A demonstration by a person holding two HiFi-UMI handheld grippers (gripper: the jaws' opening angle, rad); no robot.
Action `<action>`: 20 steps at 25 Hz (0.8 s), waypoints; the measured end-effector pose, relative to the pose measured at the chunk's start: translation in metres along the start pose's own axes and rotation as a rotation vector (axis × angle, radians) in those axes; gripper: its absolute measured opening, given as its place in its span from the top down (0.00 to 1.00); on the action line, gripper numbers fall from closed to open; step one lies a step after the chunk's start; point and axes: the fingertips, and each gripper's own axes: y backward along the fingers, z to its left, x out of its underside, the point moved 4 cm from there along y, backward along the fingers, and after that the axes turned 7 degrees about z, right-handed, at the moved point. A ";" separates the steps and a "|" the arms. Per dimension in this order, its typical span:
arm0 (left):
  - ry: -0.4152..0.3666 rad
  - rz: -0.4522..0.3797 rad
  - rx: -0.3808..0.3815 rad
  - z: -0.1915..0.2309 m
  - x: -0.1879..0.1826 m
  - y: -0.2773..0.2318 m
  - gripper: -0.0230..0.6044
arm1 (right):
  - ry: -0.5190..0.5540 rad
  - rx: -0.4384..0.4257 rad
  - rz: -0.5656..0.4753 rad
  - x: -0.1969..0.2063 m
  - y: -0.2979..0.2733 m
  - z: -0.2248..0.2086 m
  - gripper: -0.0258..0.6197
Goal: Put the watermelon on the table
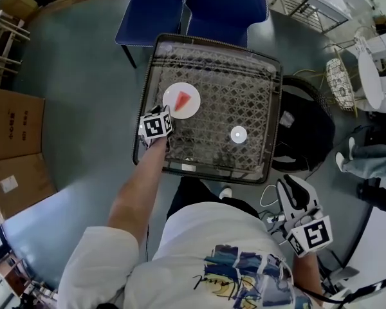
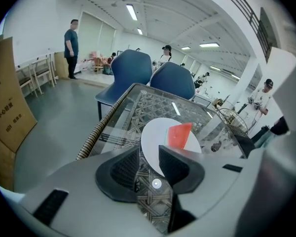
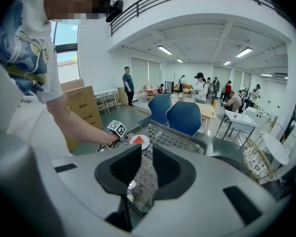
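A red watermelon slice [image 1: 184, 100] [image 2: 179, 134] lies on a white plate [image 1: 172, 94] [image 2: 155, 138] on the left part of a glass-topped wicker table [image 1: 270, 111] [image 2: 138, 102]. My left gripper [image 1: 162, 113] [image 2: 149, 149] hovers low at the plate's near edge, pointed at the slice, its jaws a narrow gap apart and holding nothing. My right gripper [image 1: 294, 187] [image 3: 147, 149] hangs off the table's near right corner beside my body, jaws together and empty. From there the plate [image 3: 140, 143] and the left hand show small and far.
A small white disc [image 1: 238, 134] lies on the glass to the plate's right. Two blue chairs [image 1: 225, 5] stand behind the table. A dark round basket [image 1: 305, 127] sits at its right, cardboard boxes [image 1: 9, 121] at the left, cables [image 1: 269, 198] on the floor.
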 end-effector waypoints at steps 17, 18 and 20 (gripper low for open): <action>0.002 -0.327 0.261 -0.104 0.037 0.238 0.95 | 0.160 -0.250 -0.212 0.035 0.031 -0.008 0.94; -0.008 -0.336 0.281 -0.121 0.047 0.252 0.95 | 0.169 -0.268 -0.214 0.043 0.036 -0.010 0.94; -0.041 -0.357 0.303 -0.156 0.066 0.278 0.95 | 0.191 -0.304 -0.218 0.057 0.044 -0.014 0.94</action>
